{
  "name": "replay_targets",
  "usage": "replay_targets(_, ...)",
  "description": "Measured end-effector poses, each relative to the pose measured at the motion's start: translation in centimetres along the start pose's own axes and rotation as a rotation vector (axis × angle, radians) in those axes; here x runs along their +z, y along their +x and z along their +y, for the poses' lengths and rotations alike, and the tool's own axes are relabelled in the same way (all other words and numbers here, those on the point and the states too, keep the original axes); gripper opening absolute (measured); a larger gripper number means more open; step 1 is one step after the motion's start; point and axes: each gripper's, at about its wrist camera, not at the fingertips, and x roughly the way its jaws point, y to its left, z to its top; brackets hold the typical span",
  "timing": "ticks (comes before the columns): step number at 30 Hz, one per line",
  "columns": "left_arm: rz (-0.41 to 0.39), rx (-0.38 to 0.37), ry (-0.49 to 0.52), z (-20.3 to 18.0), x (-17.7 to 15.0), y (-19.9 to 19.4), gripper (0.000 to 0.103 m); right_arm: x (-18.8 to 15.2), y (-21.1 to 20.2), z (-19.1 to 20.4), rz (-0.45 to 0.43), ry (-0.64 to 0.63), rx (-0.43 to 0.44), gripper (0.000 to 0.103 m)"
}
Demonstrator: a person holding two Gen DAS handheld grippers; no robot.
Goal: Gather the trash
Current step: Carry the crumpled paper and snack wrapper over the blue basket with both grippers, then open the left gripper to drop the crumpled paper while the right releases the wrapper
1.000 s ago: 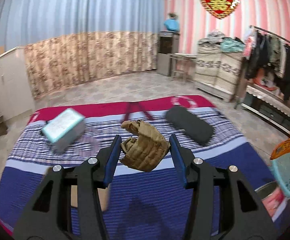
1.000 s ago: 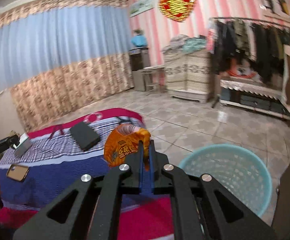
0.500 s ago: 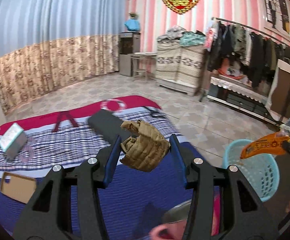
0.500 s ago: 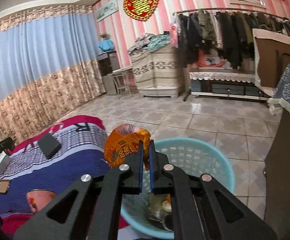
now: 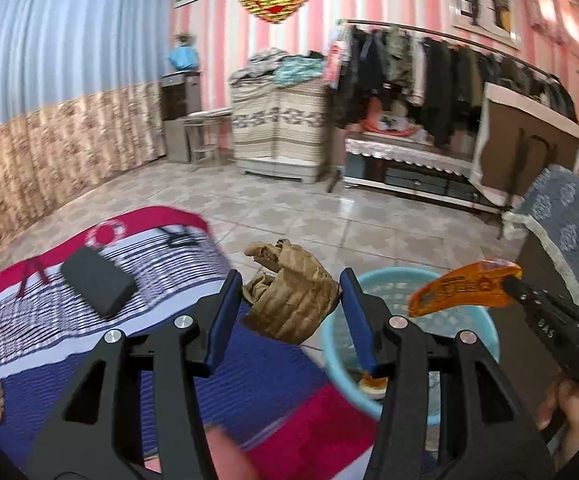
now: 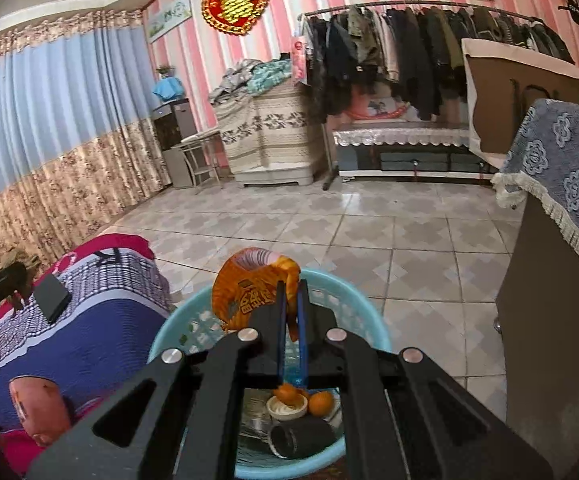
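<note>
Bed [image 5: 101, 364]: fills the lower left of the left wrist view; a dark case [image 5: 98, 282] and other items lie on its striped blanket, none clearly trash.
Laundry-style basket [image 6: 369, 320]: pale blue, on the tiled floor at the bed's corner, bottom centre of the right wrist view; it holds orange peel, a small cup and a dark cylinder, so some trash is already in.
Left gripper [image 5: 291, 294]: centre of its own view, jaws part-spread and pinching a crumpled brown paper bag [image 5: 293, 300], not yet over the basket's middle.
Right gripper [image 6: 291, 312]: jaws pressed together on an orange snack wrapper [image 6: 249, 292], held above the basket's near rim.
Progress: judged well along; both pieces are lifted and near the bin, and dropping them in is what remains.
</note>
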Motion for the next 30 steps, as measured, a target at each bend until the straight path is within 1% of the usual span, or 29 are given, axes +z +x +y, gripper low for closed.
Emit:
replay_targets(4, 0.04, -0.046, 0.026, -2.7, -0.5, 2.3, 0.05, -0.1, 0.1, -1.2, 0.005, -0.002, -0.034, 0.005)
replay_targets(8, 0.085, -0.065, 0.052, -5.0, -1.6, 5.1, 0.05, -0.2, 0.1, -2.3, 0.014, 0.014, -0.049, 0.005)
replay_targets(12, 0.116, -0.065, 0.071, -6.1, -2.2, 7.3, 0.05, -0.3, 0.3, -2.9, 0.033, 0.008, -0.071, 0.005)
replay_targets(18, 0.141, -0.048, 0.096, -7.7, -2.6, 10.1, 0.052, -0.4, 0.7, -3.0, 0.064, -0.001, -0.071, 0.005)
replay_targets(19, 0.143, -0.046, 0.099, -7.8, -2.6, 10.4, 0.054, -0.3, 0.7, -2.9, 0.065, -0.003, -0.07, 0.005)
replay_targets(21, 0.138, -0.022, 0.102, -7.8, -2.5, 10.6, 0.072, -0.4, 0.7, -2.6, 0.07, -0.013, -0.071, 0.005)
replay_targets(22, 0.133, -0.013, 0.098, -7.7, -2.5, 10.5, 0.074, -0.4, 0.8, -2.6, 0.071, -0.016, -0.071, 0.005)
replay_targets(24, 0.134, -0.008, 0.081, -7.2, -2.3, 10.3, 0.083, -0.4, 0.9, -2.4, 0.076, -0.02, -0.071, 0.005)
replay_targets(26, 0.131, 0.012, 0.068, -6.6, -2.1, 9.9, 0.087, -0.4, 1.1, -2.2, 0.08, -0.024, -0.07, 0.005)
replay_targets(29, 0.106, 0.06, 0.05, -5.5, -2.0, 8.6, 0.097, -0.4, 1.2, -1.8, 0.083, -0.032, -0.068, 0.005)
replay_targets(30, 0.095, 0.069, 0.04, -5.1, -1.9, 8.0, 0.097, -0.4, 1.3, -1.6, 0.083, -0.035, -0.066, 0.005)
